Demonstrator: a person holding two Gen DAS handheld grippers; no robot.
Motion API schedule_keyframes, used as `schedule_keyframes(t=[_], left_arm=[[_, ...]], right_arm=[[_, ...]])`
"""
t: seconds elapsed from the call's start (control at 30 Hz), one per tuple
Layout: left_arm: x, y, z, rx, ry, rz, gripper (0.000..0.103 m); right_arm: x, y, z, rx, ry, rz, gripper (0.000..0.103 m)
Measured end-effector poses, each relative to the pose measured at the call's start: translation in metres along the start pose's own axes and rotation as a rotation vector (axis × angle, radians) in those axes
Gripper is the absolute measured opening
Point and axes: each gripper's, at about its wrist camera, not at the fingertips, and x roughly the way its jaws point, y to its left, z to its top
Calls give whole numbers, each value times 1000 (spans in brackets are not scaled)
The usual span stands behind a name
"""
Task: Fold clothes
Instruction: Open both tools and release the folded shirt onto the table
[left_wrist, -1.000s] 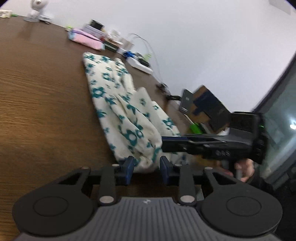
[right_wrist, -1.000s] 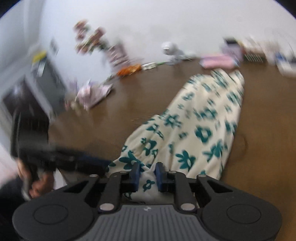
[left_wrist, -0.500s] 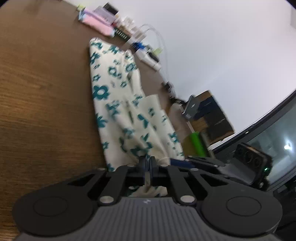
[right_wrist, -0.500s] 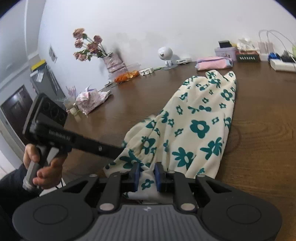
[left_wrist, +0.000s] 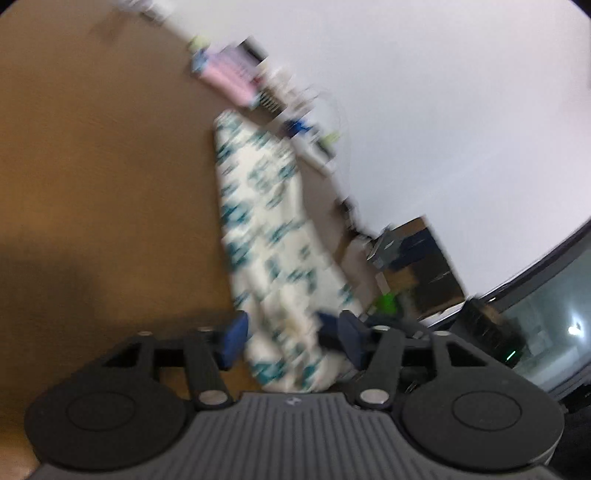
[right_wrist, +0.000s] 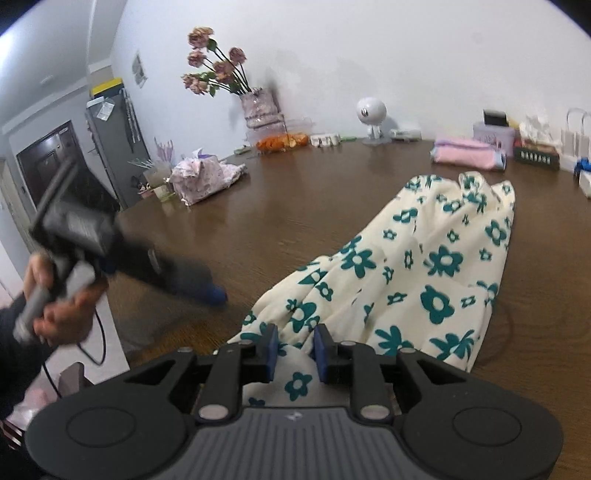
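Between my right claw's pads: right gripper (right_wrist: 294, 350) has the near hem of the floral garment (right_wrist: 424, 273) between its blue pads (right_wrist: 272, 349); the jaws are opening and I see a sliver of gap on each side, so I judge the pinch is letting go, not biting.
Left claw, near field: left gripper (left_wrist: 288, 341) is spread wide and opening; the near end of the floral garment (left_wrist: 266, 236) lies between its pads (left_wrist: 234, 338), untouched by either. That view is badly smeared.
Left claw seen from the right: it sits at my 9 o'clock, left gripper (right_wrist: 216, 293), tip off the cloth, apart from the hem, over bare table (right_wrist: 280, 221), held by the person's hand (right_wrist: 59, 306).
Garment's lie: flat on the brown table, long axis from my right claw at 6 o'clock out to about 1 o'clock, far edge bunched.
Nearer claw: the right; it is on the hem, the left is beside it.
What the next move turns on, my judgement: any fold has to carry this near hem along that 1 o'clock axis, and both claws must re-grip first.
Far field: pink pouch (right_wrist: 467, 155) at 1 o'clock and vase of roses (right_wrist: 258, 107) at 11, well clear of the cloth.
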Motion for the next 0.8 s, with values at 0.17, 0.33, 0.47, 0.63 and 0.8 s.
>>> schedule_keyframes(t=[0.17, 0.33, 0.47, 0.63, 0.8], left_arm=[[41, -23, -1, 72, 50, 101, 72], [60, -17, -10, 58, 70, 152, 69], [59, -20, -12, 66, 70, 144, 28], [47, -27, -9, 97, 51, 145, 30], [60, -30, 1, 109, 44, 201, 50]], right_arm=[[-56, -7, -2, 19, -121, -86, 65], [-60, -25, -22, 118, -63, -136, 65], [-44, -39, -30, 199, -61, -62, 28], [-46, -44, -30, 226, -84, -9, 20], [-41, -41, -34, 216, -64, -18, 23]])
